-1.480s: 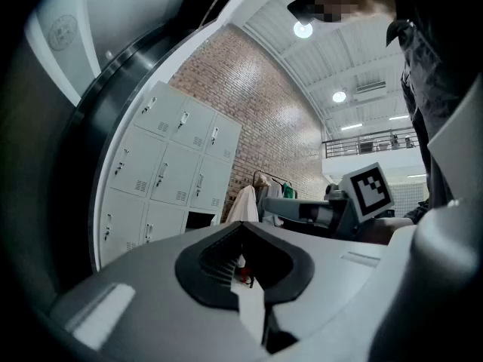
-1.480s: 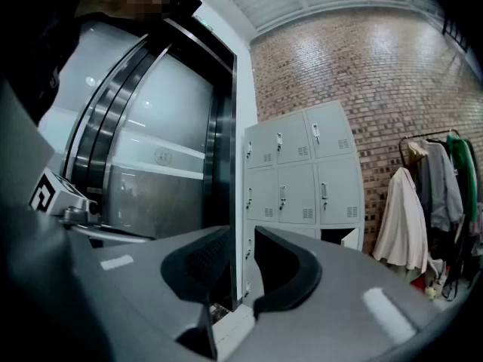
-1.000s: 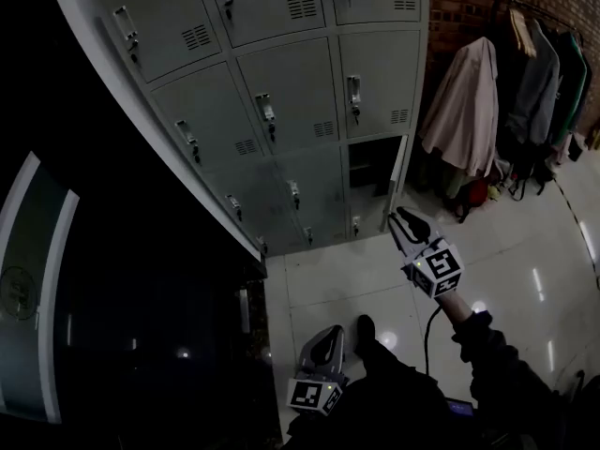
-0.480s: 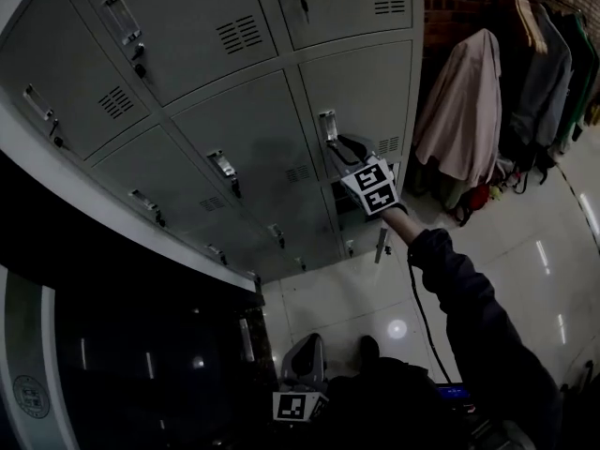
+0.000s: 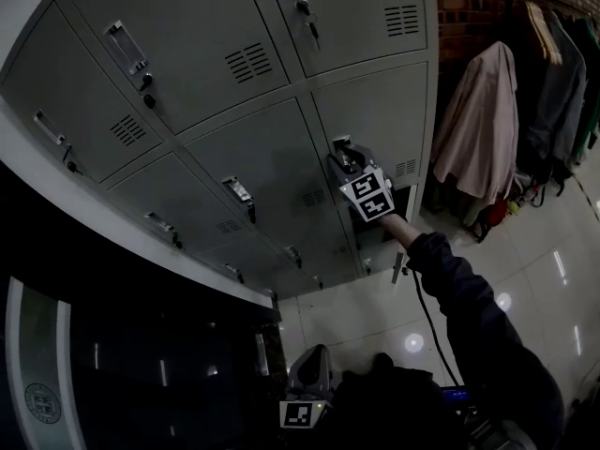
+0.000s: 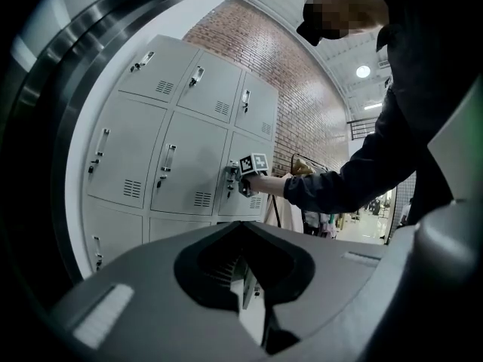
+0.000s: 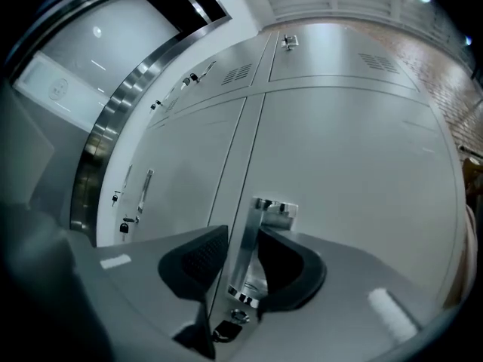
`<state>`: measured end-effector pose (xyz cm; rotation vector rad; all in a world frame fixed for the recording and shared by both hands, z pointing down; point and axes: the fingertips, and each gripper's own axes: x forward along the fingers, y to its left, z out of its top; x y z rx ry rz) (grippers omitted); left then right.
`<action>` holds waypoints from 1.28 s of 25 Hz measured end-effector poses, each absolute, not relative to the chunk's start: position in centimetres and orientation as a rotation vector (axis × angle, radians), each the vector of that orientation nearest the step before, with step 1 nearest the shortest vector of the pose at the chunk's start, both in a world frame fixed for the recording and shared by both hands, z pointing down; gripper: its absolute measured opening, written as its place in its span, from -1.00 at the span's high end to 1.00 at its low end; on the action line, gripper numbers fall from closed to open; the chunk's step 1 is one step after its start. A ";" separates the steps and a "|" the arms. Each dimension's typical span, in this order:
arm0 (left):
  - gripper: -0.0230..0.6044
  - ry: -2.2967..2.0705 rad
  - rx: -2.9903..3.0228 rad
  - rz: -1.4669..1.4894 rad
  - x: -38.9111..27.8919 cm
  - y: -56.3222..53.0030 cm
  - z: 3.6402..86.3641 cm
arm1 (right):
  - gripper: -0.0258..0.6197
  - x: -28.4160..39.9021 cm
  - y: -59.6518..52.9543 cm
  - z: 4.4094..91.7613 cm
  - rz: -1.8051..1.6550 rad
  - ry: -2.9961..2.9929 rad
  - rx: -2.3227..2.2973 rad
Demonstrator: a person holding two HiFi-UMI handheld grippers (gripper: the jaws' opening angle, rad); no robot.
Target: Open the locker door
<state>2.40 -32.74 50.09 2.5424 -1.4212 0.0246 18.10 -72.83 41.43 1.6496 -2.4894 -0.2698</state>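
The grey locker door (image 5: 375, 111) is in the right column, closed, with a metal handle (image 5: 342, 148) at its left edge. My right gripper (image 5: 345, 164) is up at that handle. In the right gripper view the handle (image 7: 247, 240) stands between the two jaws of the right gripper (image 7: 243, 259). The jaws are opening; a gap shows on the left side and the pads are not pressing. My left gripper (image 5: 314, 368) hangs low by the person's body, far from the lockers. Its tips (image 6: 241, 225) meet with nothing between them.
Neighbouring locker doors (image 5: 253, 176) with handles and small padlocks fill the wall. A lower locker door (image 5: 403, 262) stands ajar under my right arm. Coats (image 5: 478, 139) hang on a rack by the brick wall (image 5: 469, 7). Glossy floor tiles (image 5: 375, 317) lie below; a dark glass panel (image 5: 112, 364) stands to the left.
My right gripper rose from low above the floor up to the locker handle and now has it between its jaws. The head view tilted upward. The left gripper stayed low.
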 end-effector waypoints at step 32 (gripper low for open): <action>0.86 -1.428 2.823 0.300 6.6 -34.2 49.2 | 0.44 40.7 -48.0 41.7 -0.107 -2.320 2.313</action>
